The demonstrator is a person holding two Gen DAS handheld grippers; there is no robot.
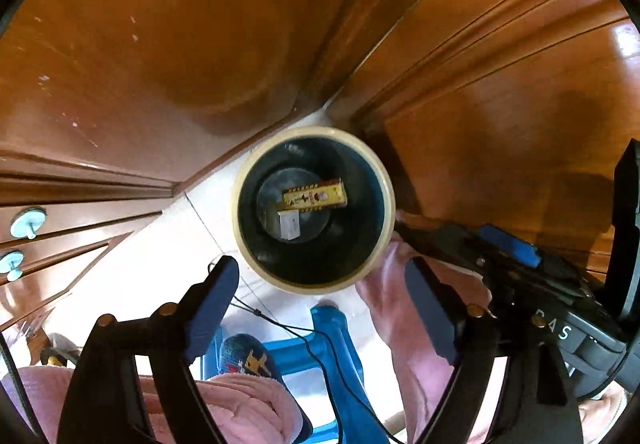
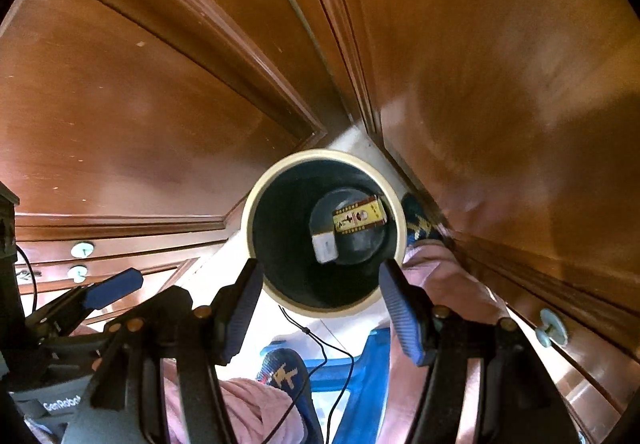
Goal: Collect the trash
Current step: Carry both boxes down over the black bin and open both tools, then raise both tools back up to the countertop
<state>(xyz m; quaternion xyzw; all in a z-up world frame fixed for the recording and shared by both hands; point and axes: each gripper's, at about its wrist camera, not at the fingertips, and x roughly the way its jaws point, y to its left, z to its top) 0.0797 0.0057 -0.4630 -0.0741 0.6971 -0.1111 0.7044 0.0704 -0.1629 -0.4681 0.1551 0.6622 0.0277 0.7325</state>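
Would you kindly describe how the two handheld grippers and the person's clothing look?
Both the left gripper and right gripper have black frames, brass-coloured bolts and ribbed blue pads. White lettering marks their bodies. A thin black cable hangs below. The person wears fluffy pink clothing and blue patterned slippers.

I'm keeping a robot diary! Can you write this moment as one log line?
bin: on floor, in cupboard corner | inside: yellow box, white packet | left claw: open, empty, above bin | right claw: open, empty
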